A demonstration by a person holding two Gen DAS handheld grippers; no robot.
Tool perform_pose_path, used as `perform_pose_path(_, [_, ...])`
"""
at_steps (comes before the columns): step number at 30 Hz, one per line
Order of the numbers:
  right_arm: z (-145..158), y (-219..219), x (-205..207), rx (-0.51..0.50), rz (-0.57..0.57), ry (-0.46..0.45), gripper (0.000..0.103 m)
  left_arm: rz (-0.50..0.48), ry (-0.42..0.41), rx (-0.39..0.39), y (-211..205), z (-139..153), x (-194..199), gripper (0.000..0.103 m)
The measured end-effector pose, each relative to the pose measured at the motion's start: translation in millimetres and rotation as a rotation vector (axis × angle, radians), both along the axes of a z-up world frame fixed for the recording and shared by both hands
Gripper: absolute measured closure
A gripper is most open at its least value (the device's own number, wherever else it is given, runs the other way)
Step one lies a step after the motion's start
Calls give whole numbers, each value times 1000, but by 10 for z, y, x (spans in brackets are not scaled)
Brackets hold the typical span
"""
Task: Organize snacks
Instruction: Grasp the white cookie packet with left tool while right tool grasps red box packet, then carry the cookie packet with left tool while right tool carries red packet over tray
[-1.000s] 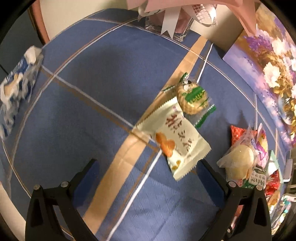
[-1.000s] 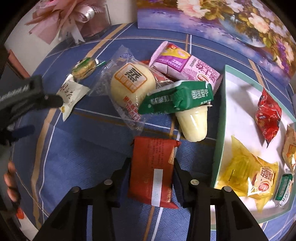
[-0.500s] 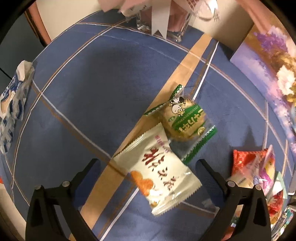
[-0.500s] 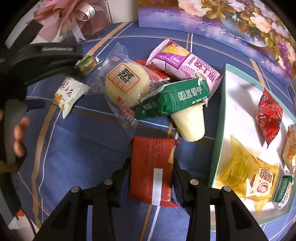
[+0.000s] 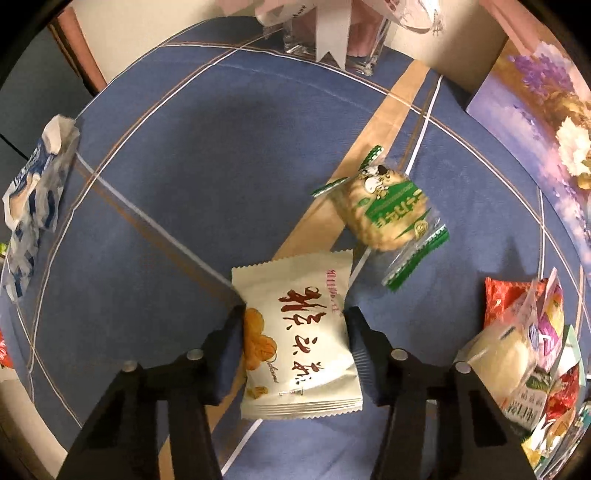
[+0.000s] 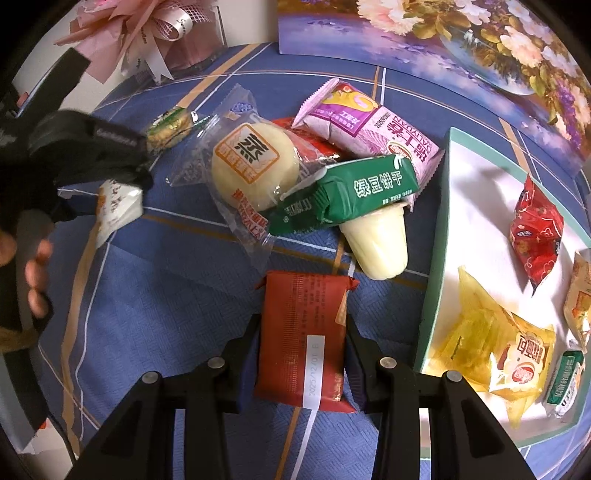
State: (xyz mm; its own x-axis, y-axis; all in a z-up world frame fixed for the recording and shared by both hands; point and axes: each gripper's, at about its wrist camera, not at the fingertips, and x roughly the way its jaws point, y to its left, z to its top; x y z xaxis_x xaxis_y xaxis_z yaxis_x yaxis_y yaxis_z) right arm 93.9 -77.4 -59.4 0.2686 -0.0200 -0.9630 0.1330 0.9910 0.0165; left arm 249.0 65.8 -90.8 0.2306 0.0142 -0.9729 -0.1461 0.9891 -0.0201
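Cream snack packet [image 5: 301, 343] with red script and an orange print, flat on the blue checked cloth of the desk [image 5: 177, 177], pinched at both long edges by left tongs [image 5: 295, 325]; jaws just closed in, pads now pressing the wrapper. Just beyond, apart by a narrow gap: round cracker in clear wrapper with green trim [image 5: 384, 210], lying across a tan stripe. Red flat packet [image 6: 304, 339], back side up with a white date strip, gripped lengthwise in right tongs [image 6: 303, 332], resting on the cloth. Ahead of it, a loose heap: pale jelly cup [image 6: 376, 240] under a green biscuit pack [image 6: 347, 192], round bun in clear wrap [image 6: 251, 166], purple-pink packet [image 6: 373, 125] behind, something red mostly buried beneath. To the right, white tray with green rim [image 6: 439, 229] holding a red packet [image 6: 535, 229], yellow packet [image 6: 502, 350], small green one [image 6: 565, 376]; further items cut off at the tray's right edge. Far desk edge: pink ribboned bouquet [image 6: 147, 33], flower painting [image 6: 461, 44]. Blue-white wrapper [image 5: 33, 199] at the left margin, crumpled, print unreadable. Fingers [image 6: 37, 273] of the hand on the left tool at frame edge, mostly hidden.
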Motion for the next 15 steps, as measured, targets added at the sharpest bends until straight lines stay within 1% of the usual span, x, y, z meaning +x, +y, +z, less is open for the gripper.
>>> perform_pose_path(4, [15,-18,-53,-5,-3,0,61,5,-9,-11,-3,-8,-75,49])
perform_pose_path(6, [69,-35,-92,-1,-7,-7,61,11,-6,-19,-6,-17,-110,49])
perform_pose_path(11, [306,-82,-192,23,-11,-62,61,53,-3,-85,-2,15,-288,49])
perform_pose_path(15, [549,-182,-257,34,-36,-113,61,53,-36,-120,-72,147,-420,49])
